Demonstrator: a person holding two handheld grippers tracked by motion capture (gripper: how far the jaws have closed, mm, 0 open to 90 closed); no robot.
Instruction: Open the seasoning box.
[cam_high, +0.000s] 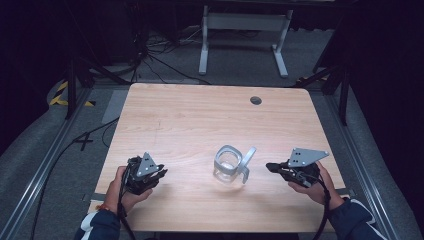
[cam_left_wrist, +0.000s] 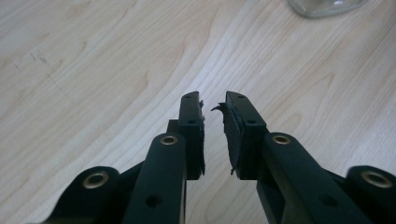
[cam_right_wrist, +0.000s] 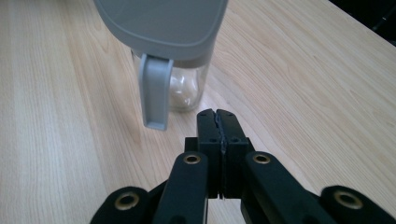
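Your two hands come in at the near edge of the table, one gripper in each. Your left hand holds the left gripper low over the wood near the left front corner, its nose aimed rightward and a little away from you. In the left gripper view its jaws stand slightly parted, a narrow gap between the worn pads, with nothing between them.

Your right hand holds the right gripper near the right front edge, its nose pointing left toward the jar. In the right gripper view its jaws are pressed together, pad against pad, gripping nothing.

One glass jar stands upright on the table between the two grippers, closer to the right one, touching neither. Its grey lid sits on top, and one grey clip hangs from the lid's right side, angled downward and facing your right gripper. In the right gripper view that clip hangs just beyond and left of the closed tips.

One dark round grommet sits near the table's far edge.
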